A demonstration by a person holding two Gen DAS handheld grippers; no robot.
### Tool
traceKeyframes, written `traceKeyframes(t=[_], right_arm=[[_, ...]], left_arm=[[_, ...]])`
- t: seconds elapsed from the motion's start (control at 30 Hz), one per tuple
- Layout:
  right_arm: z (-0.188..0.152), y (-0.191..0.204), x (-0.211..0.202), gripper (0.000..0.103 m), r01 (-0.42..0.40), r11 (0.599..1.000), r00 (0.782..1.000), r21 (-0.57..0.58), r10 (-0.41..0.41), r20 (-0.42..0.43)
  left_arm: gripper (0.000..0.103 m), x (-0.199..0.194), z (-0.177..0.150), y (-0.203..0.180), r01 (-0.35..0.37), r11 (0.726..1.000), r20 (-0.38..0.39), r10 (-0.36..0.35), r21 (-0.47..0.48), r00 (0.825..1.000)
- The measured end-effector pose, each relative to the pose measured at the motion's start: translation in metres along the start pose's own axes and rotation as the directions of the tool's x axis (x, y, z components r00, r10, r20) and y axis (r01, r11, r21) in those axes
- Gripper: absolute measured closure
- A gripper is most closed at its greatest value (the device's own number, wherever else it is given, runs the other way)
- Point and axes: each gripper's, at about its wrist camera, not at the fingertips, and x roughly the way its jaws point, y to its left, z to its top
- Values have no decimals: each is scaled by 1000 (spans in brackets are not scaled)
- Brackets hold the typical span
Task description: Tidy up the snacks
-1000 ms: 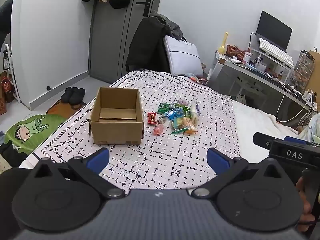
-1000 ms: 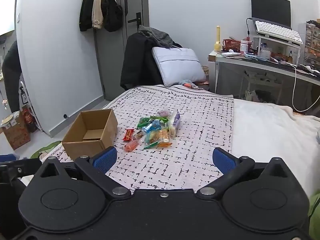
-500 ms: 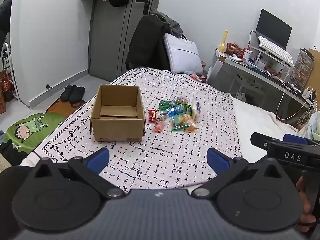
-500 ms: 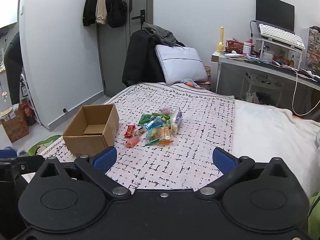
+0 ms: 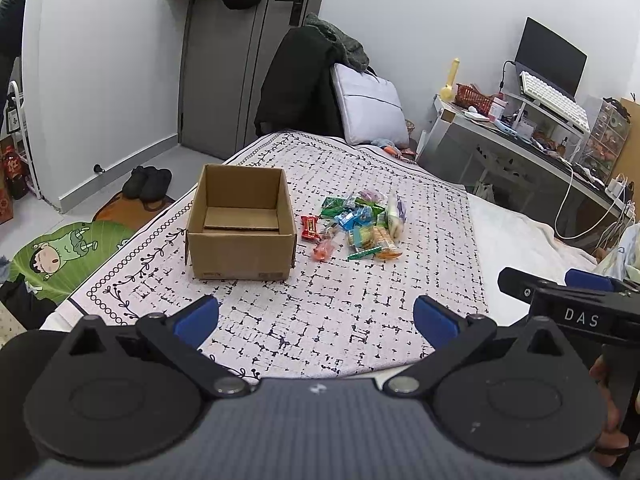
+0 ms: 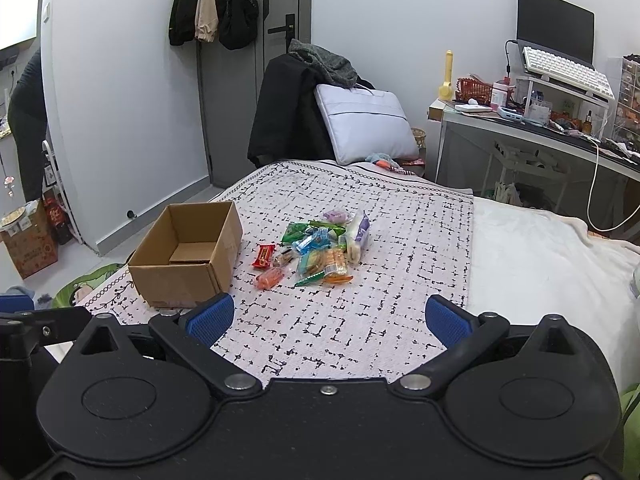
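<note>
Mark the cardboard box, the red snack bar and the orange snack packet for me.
cardboard box (image 5: 240,256), left wrist view, front wall.
red snack bar (image 6: 264,257), right wrist view, wrapper middle.
orange snack packet (image 6: 269,278), right wrist view, packet middle.

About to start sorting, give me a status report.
Left gripper and right gripper open, empty, short of the snacks. Snack pile loose on bedspread beside cardboard box. Path unobstructed.
</note>
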Motion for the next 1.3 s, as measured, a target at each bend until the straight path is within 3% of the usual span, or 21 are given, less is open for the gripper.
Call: traceKeyframes(t=[1.3], right_arm=[[1,15,18,0,54,998,998,12,-54,-35]], left_arm=[[0,14,13,13,20,1000,-21,-20,8,1000]])
